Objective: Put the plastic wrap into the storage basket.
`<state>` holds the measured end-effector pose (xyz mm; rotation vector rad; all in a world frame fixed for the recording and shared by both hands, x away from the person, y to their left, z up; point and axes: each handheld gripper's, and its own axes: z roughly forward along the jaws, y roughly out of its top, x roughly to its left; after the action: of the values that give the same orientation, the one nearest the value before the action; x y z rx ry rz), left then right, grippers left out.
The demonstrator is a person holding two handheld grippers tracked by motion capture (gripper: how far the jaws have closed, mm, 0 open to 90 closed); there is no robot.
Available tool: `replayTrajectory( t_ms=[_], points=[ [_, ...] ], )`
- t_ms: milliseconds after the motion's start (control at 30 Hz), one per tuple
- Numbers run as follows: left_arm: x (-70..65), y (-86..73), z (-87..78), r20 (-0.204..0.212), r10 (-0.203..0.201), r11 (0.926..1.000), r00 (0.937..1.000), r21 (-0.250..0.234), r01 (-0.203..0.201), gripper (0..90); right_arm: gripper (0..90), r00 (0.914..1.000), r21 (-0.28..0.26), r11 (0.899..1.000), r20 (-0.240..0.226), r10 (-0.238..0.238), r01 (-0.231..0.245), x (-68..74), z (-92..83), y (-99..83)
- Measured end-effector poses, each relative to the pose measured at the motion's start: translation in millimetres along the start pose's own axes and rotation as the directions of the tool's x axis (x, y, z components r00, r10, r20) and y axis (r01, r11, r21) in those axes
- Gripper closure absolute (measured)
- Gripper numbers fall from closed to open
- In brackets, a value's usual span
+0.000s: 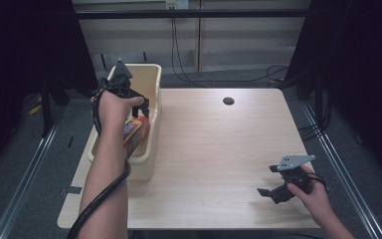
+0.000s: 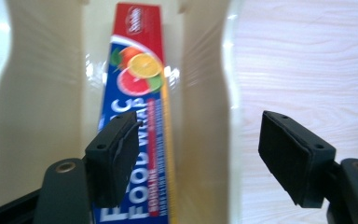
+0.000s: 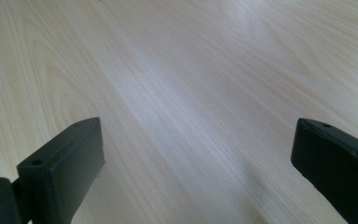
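Observation:
A long blue and red food wrap box lies lengthwise inside a cream plastic bin at the table's left edge. My left gripper hovers over the bin, pointing down into it. In the left gripper view its jaws stand apart above the box, one over the box and the other over the bin's wall, with nothing pressed between them. My right gripper rests low over the bare wood at the front right. Its jaws are wide open, and the space between them holds nothing.
The wooden table has a dark round cable hole near its far edge. Cables hang and trail on the floor behind the table. Dark curtains flank both sides.

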<state>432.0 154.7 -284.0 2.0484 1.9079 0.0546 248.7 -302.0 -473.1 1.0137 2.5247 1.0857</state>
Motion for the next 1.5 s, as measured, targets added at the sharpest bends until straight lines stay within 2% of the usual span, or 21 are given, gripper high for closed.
replayTrajectory(
  t_ms=[100, 200, 433, 600, 833, 1100, 1233, 1500],
  points=[
    [-7.4, 1.3, -1.0, 0.016, 0.018, 0.9998, 0.9997, -0.006, -0.018, 27.6, 2.5, 1.0000, -0.003, 1.000, 0.003, 0.004, -0.004, -0.1, -1.2, -0.8],
    [-17.2, 2.7, -0.1, 0.020, 0.054, 0.9984, 0.9983, -0.016, -0.054, 25.7, 2.6, 1.0000, -0.001, 1.000, 0.000, 0.005, -0.005, 0.1, -1.2, -1.2],
    [-37.7, 2.0, 6.8, 0.064, 0.081, 0.9967, 0.9947, -0.009, -0.080, 23.8, 2.6, 1.0000, 0.003, 1.000, 0.001, 0.002, -0.002, 0.4, -1.3, -2.7],
    [-50.2, 1.4, 12.2, 0.094, 0.103, 0.9946, 0.9902, -0.022, -0.102, 22.9, 2.6, 1.0000, 0.004, 1.000, -0.001, -0.004, 0.004, 1.4, -0.8, -2.0],
    [-65.7, 0.5, 21.5, 0.109, 0.122, 0.9925, 0.9865, -0.021, -0.120, 22.0, 2.6, 1.0000, 0.006, 1.000, -0.002, -0.006, 0.006, 1.1, -0.2, -1.8],
    [-82.5, -1.7, 33.1, 0.141, 0.144, 0.9895, 0.9795, -0.024, -0.142, 21.8, 2.6, 1.0000, 0.005, 1.000, -0.004, -0.007, 0.007, 1.5, -0.2, -1.5],
    [-89.7, -3.6, 39.3, 0.169, 0.155, 0.9878, 0.9733, -0.021, -0.154, 21.4, 2.5, 0.9999, 0.003, 1.000, -0.009, -0.007, 0.007, 1.3, -0.1, -1.7],
    [-102.0, -7.7, 52.8, 0.193, 0.183, 0.9829, 0.9640, -0.018, -0.183, 21.2, 2.6, 1.0000, 0.008, 1.000, -0.002, -0.008, 0.008, 1.7, 0.0, -1.7]
  ],
)
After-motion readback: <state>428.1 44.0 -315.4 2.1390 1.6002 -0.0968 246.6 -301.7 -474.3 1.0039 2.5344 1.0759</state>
